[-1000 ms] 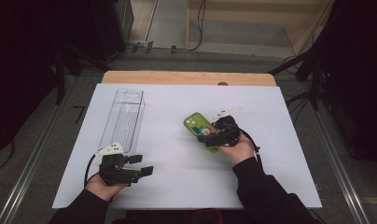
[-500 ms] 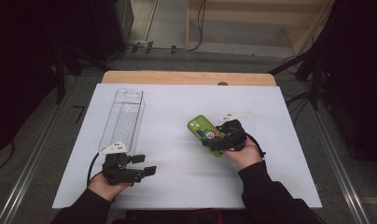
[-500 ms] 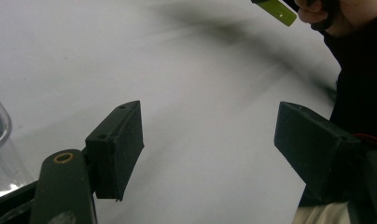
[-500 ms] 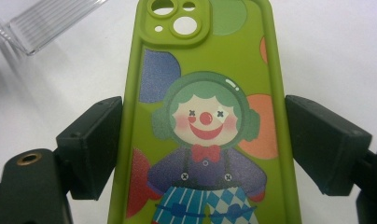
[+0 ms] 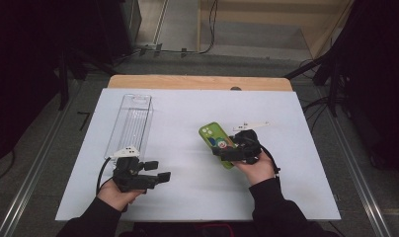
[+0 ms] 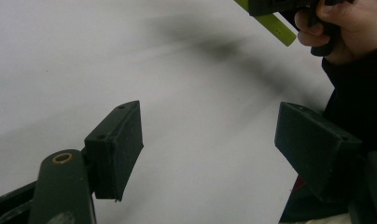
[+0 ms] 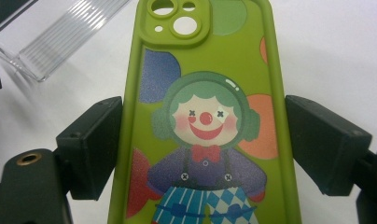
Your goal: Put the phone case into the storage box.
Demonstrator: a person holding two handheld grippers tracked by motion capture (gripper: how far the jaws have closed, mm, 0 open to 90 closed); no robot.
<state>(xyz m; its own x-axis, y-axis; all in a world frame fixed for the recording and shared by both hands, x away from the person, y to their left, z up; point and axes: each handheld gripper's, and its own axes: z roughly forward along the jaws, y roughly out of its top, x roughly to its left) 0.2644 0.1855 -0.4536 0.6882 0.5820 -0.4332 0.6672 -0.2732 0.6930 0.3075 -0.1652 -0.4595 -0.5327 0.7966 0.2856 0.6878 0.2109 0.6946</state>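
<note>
Claw [image 7: 203,154] in your right hand squeezes the green phone case [image 7: 203,116] (clown picture up) by its long sides, above the white counter [image 5: 187,113]. Your left claw [image 6: 210,154] gapes wide, holding nothing, near the clear box [image 5: 131,123].

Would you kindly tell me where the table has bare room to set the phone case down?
Bare sheet lies between the clear box and the phone case, and along the far edge. It is tightest around the left gripper at the box's near end.
</note>
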